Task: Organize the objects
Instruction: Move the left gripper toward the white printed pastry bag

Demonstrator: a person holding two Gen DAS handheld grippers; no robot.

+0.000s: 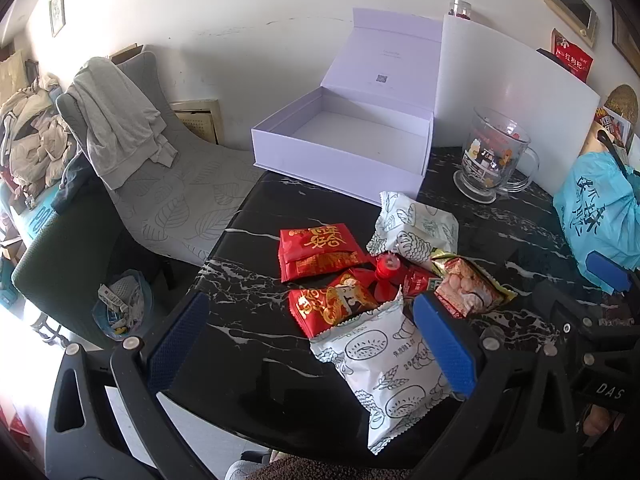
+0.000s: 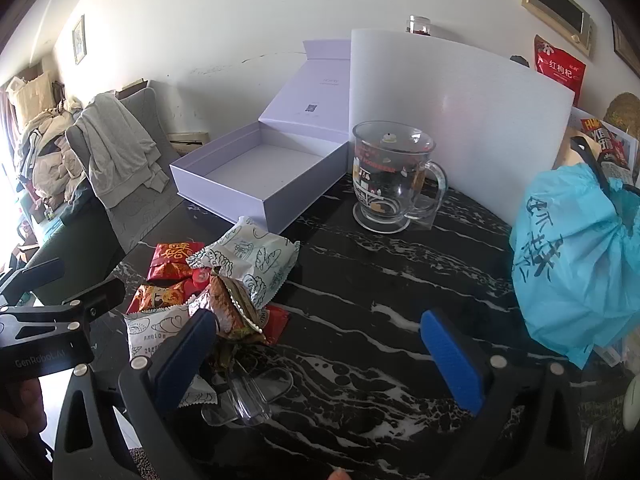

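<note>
Now both grippers, left gripper [image 1: 312, 344] and right gripper [image 2: 320, 356], hover spread; next I take the white packet [image 1: 384, 376], box [image 1: 344, 148] at twelve o'clock.

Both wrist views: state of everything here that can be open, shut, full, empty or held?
White box: lid up, empty.
Glass mug: upright, appears empty.
Snack packets: sealed, loose in a pile on the table, none boxed.
Blue plastic bag: bunched, contents hidden.
Left claw: open, holding nothing.
Right claw: open, holding nothing.
</note>
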